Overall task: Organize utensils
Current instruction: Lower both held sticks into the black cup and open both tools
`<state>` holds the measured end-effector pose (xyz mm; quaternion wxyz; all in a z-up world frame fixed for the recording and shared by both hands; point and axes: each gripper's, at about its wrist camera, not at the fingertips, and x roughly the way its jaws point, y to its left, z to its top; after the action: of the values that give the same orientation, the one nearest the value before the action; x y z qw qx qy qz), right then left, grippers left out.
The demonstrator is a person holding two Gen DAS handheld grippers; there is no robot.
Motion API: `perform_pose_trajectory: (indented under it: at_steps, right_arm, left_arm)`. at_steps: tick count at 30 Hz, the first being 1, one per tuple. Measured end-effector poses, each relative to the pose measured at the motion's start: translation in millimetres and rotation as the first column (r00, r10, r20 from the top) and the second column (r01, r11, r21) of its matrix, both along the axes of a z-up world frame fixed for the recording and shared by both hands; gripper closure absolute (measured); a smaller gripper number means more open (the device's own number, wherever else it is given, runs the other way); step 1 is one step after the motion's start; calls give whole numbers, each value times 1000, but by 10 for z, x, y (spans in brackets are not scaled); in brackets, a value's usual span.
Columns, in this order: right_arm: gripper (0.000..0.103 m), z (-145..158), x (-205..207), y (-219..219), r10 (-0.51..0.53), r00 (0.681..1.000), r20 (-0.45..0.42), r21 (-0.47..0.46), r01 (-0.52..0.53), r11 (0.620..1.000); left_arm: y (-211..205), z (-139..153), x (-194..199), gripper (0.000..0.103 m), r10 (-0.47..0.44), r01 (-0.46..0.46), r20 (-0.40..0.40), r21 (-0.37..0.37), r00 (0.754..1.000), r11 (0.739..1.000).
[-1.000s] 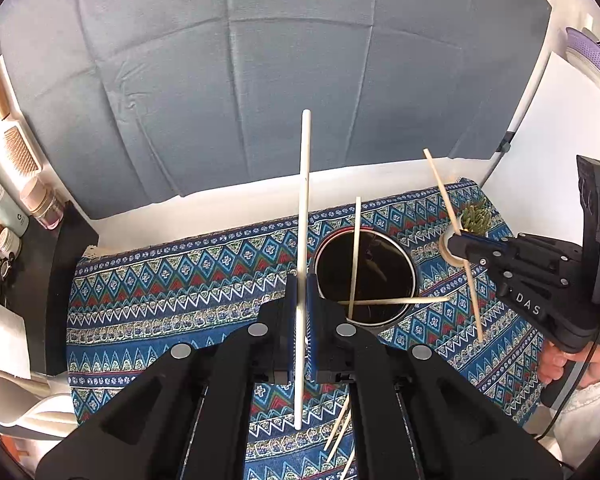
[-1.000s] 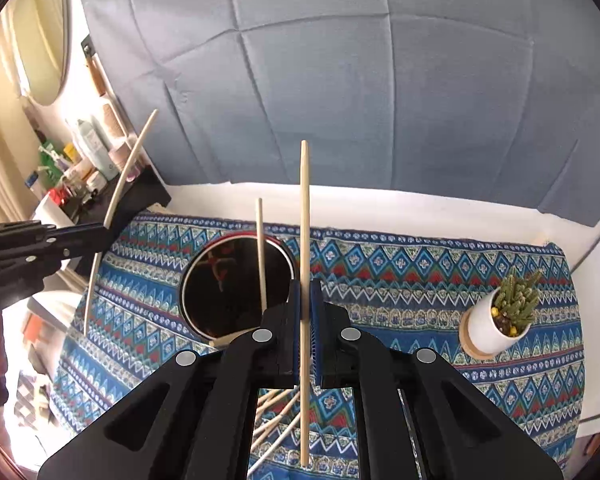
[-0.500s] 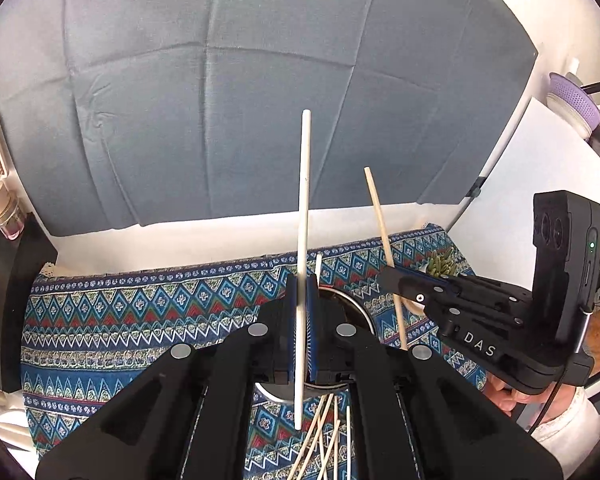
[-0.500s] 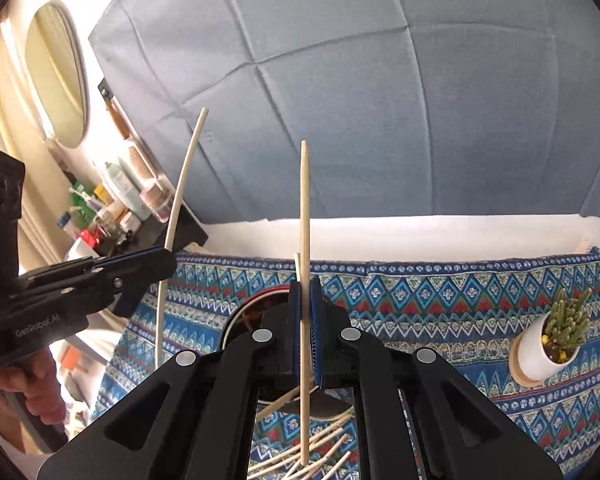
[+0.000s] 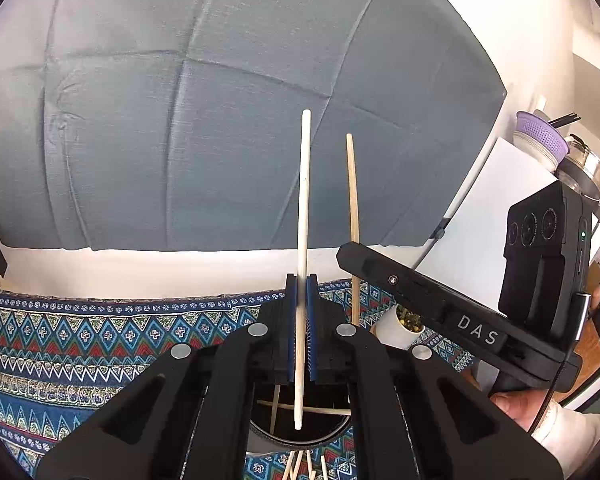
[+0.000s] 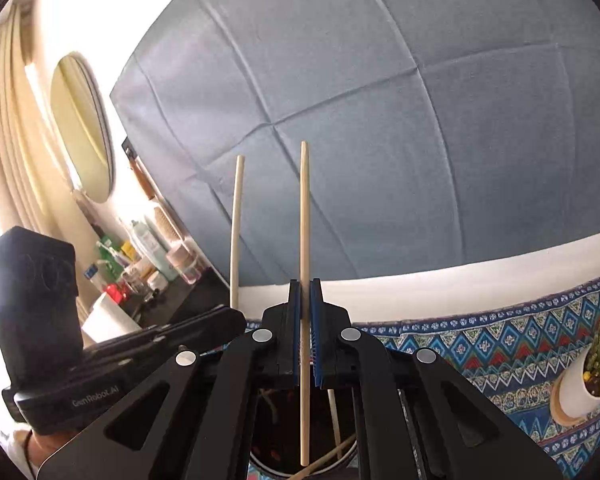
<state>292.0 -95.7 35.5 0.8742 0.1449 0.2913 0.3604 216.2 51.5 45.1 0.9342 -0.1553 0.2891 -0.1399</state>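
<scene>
Below the left tongs (image 5: 300, 312), loose chopsticks (image 5: 306, 466) are seen lying on the patterned cloth (image 5: 80, 344) that covers the table. Just past them, directly under both tongs, a dark round container (image 5: 300, 436) is seen, with a few sticks already lying across its opening. A pale chopstick (image 5: 303, 240) is gripped between the closed blue pads (image 5: 291, 320) of the left tongs; it is held nearly upright, with its lower end hanging over the container's mouth. A tan chopstick (image 6: 304, 280) is clamped the same way in the closed right tongs (image 6: 305, 320), its lower tip likewise over the container. The two pairs of tongs are held near each other, side by side, each with its stick visible in the other's view. To the right of the right tongs, a small potted cactus (image 6: 592, 372) is placed on the cloth. Beyond the table, a grey-blue backdrop (image 5: 220, 120) is hung against the wall.
</scene>
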Motion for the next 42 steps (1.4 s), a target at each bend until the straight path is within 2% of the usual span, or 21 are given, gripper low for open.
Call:
perform_pose_trajectory:
  at_steps: [3, 5, 6, 12, 18, 26, 36, 42]
  right_arm:
    - [98, -16, 10, -8, 1, 1000, 21, 19, -2, 1000]
    - [98, -59, 7, -21, 1, 1000, 22, 7, -1, 1000]
    - [98, -92, 0, -15, 4, 1000, 18, -5, -4, 1000]
    - [98, -347, -87, -60, 3, 999, -42, -30, -4, 1000]
    - [98, -480, -217, -108, 9, 998, -64, -64, -13, 998]
    - [98, -551, -339, -103, 23, 996, -86, -104, -32, 994]
    - [95, -516, -448, -66, 23, 997, -68, -159, -33, 987]
    - [94, -457, -470, -121, 6, 998, -69, -161, -17, 987]
  left_arm:
    - [0, -84, 13, 98, -11, 12, 23, -24, 1000, 1000]
    - [19, -169, 28, 98, -48, 50, 24, -88, 999, 995]
    - [13, -205, 24, 98, -51, 53, 26, -93, 998, 994]
    - [-55, -401, -41, 98, -57, 58, 13, -52, 998, 997]
    - [-137, -523, -151, 98, -75, 75, -7, 8, 997, 997]
    - [-139, -593, -282, 98, -70, 71, -33, 40, 997, 997]
    - [-120, -569, -374, 98, -69, 73, -71, 61, 995, 995]
    - [-72, -531, -465, 88, -57, 61, -77, 48, 995, 997]
